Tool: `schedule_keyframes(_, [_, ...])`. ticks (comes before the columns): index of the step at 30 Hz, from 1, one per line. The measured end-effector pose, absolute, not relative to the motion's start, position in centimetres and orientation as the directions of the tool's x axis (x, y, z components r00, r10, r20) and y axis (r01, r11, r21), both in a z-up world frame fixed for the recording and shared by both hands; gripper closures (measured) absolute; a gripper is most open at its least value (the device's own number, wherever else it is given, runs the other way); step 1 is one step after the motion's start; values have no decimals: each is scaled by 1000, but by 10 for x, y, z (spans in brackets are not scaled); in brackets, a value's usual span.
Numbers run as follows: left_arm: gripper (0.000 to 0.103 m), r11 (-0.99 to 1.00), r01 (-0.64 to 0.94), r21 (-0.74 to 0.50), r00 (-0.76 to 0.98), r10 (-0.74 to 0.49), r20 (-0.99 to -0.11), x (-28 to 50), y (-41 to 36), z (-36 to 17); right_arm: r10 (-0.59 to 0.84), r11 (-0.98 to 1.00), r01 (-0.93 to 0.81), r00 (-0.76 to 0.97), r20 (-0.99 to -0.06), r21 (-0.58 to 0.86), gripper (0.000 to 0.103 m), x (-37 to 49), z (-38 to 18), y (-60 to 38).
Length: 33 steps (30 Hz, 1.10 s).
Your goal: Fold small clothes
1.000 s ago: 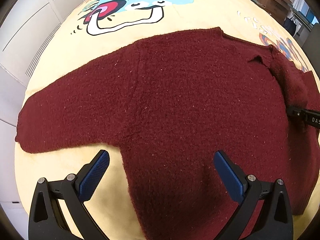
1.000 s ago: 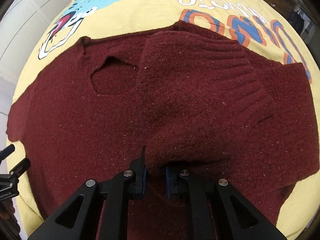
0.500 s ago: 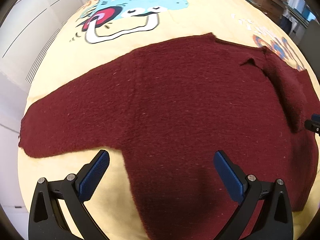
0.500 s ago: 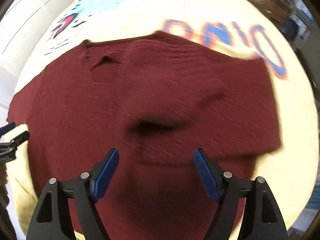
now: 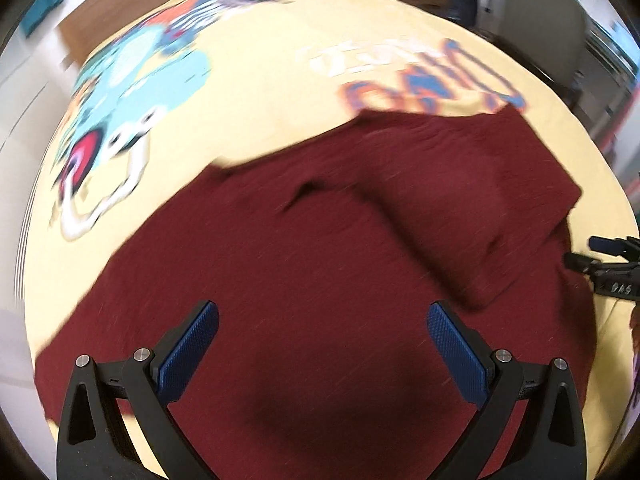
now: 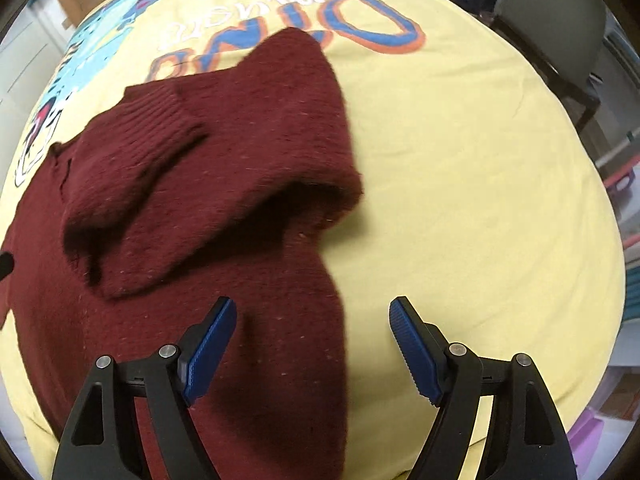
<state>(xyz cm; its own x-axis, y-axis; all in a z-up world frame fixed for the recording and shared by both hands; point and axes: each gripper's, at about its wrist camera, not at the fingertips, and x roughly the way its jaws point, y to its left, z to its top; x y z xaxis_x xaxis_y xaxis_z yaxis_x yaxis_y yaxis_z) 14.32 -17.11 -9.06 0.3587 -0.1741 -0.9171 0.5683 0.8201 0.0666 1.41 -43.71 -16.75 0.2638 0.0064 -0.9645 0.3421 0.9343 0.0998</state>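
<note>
A dark red knitted sweater (image 5: 320,248) lies on a yellow printed cloth (image 5: 256,92). Its right sleeve (image 6: 132,160) is folded in across the body, ribbed cuff on top. My left gripper (image 5: 322,320) is open and empty, hovering over the sweater's lower body. My right gripper (image 6: 312,316) is open and empty, above the sweater's right side edge (image 6: 320,280); it also shows at the right edge of the left wrist view (image 5: 600,260). The sweater's left sleeve runs off to the lower left (image 5: 64,360).
The yellow cloth (image 6: 460,180) carries a cartoon dinosaur print (image 5: 132,92) and blue-orange lettering (image 6: 360,16). A grey chair (image 6: 560,20) stands beyond the far right edge. White cabinets are on the left.
My right gripper let go of the folded sleeve, opened and drew back to the right. My left gripper swung right over the sweater's body, staying open.
</note>
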Motion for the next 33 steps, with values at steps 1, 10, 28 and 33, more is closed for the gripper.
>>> schedule_keyframes(1, [1, 807, 586, 70, 356, -179, -917, 144, -182, -92, 12, 932, 345, 266, -964, 107, 23, 15, -170, -440])
schedule_keyframes(10, [1, 689, 715, 120, 313, -162, -936, 148, -264, -125, 42, 931, 341, 261, -964, 133, 23, 15, -181, -448])
schedule_keyframes(28, [90, 768, 640, 30, 211, -139, -968, 203, -274, -160, 30, 930, 350, 240, -970, 115, 23, 18, -195, -466])
schedule_keyframes(33, [91, 816, 578, 1, 274, -193, -942, 211, -235, -136, 17, 933, 344, 260, -966, 109, 23, 34, -190, -466])
